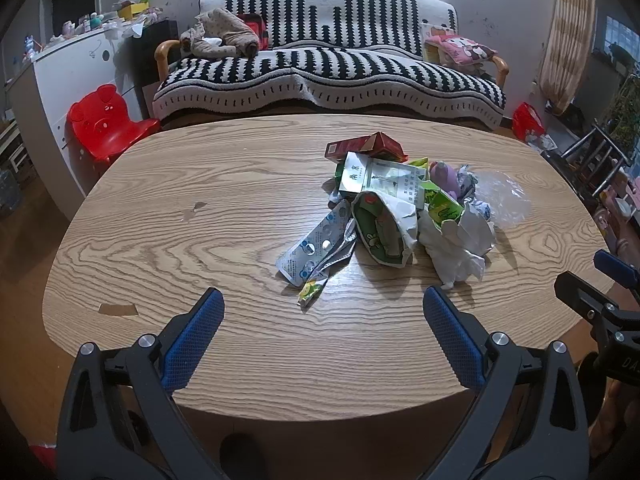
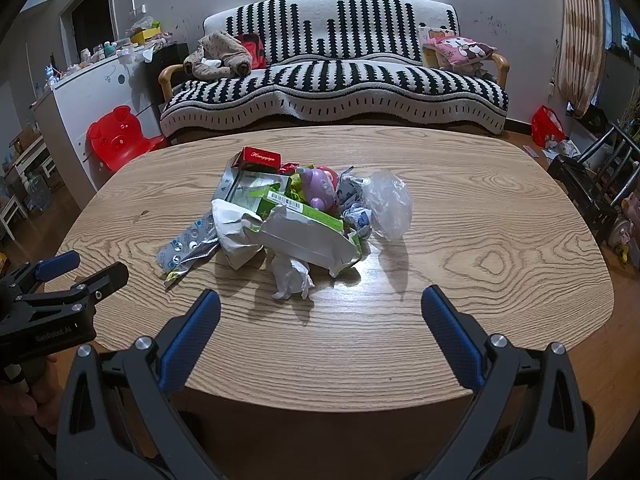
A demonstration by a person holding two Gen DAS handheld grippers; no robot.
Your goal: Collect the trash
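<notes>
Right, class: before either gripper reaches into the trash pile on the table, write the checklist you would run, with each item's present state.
1. Left gripper open, holding nothing: ok.
2. Right gripper open, holding nothing: ok.
3. Crumpled white tissue at the pile's near edge, nothing lying on it: ok.
4. Blister pack free to lift: not ok, its far end is tucked under the torn white wrapper.
5. Bin or bag to receive the trash: cannot tell, none in view.
6. Table clear between grippers and pile: ok.

Both wrist views look from the near edge of the wooden table (image 1: 168, 216) toward the striped sofa (image 2: 336, 76), sharing the trash pile (image 2: 288, 208).
</notes>
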